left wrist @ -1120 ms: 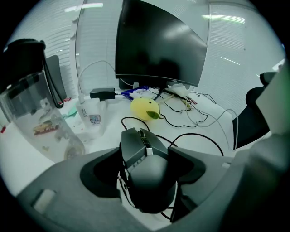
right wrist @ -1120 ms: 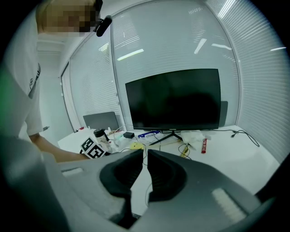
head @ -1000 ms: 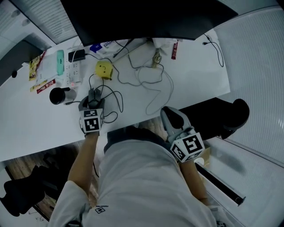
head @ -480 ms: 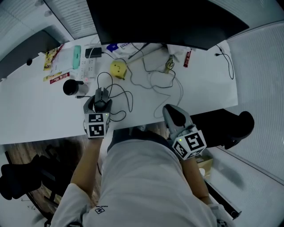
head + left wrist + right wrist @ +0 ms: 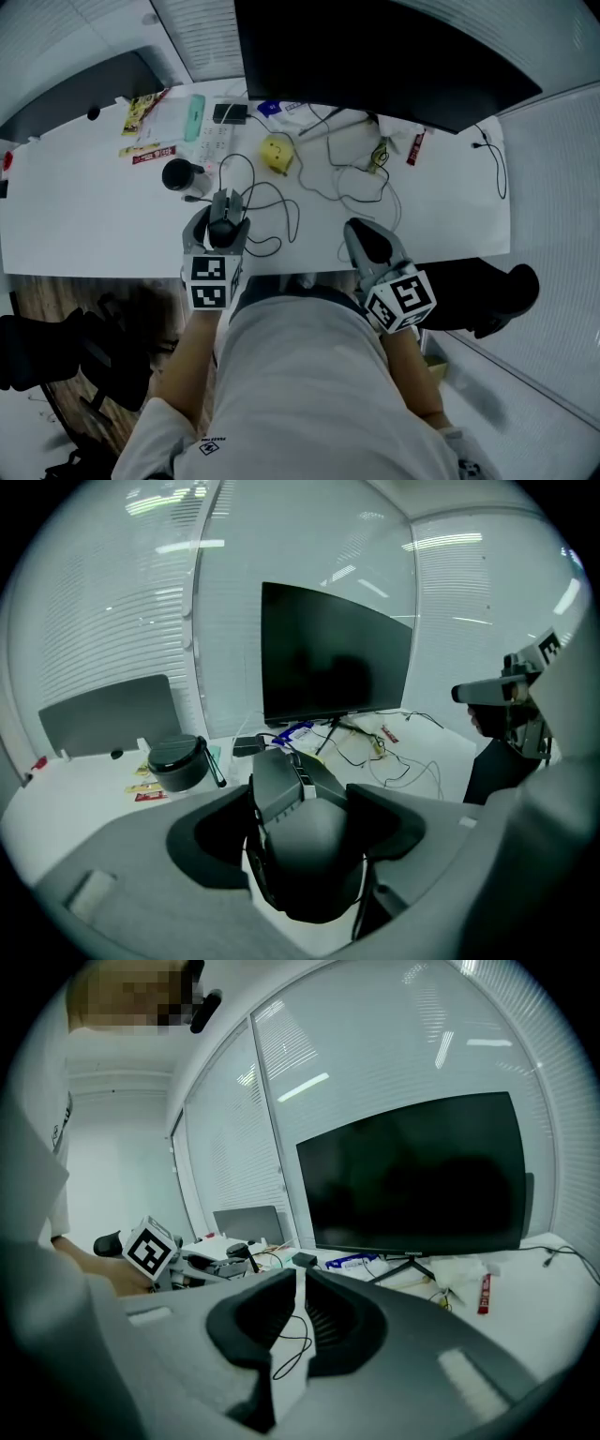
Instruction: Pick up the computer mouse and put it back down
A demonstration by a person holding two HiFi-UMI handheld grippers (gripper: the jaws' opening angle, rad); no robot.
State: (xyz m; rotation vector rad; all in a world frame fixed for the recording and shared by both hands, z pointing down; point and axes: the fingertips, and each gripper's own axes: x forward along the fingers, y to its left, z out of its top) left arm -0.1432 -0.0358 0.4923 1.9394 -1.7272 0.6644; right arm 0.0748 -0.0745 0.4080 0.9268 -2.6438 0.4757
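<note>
A dark grey computer mouse sits between the pads of my left gripper, which is shut on it and holds it above the white desk. In the head view the mouse shows as a dark shape in the left gripper, over the desk's near edge, with its cable trailing across the desk. My right gripper hovers at the desk's front edge to the right. Its jaws stand together with nothing between them.
A large black monitor spans the back of the desk. A black cup, a yellow box, a power strip, snack packets and loose cables lie on the desk. A dark chair stands lower left.
My left gripper has risen with the mouse in it, lifting it off the desk. The right gripper has shifted a little along the desk's front edge.
</note>
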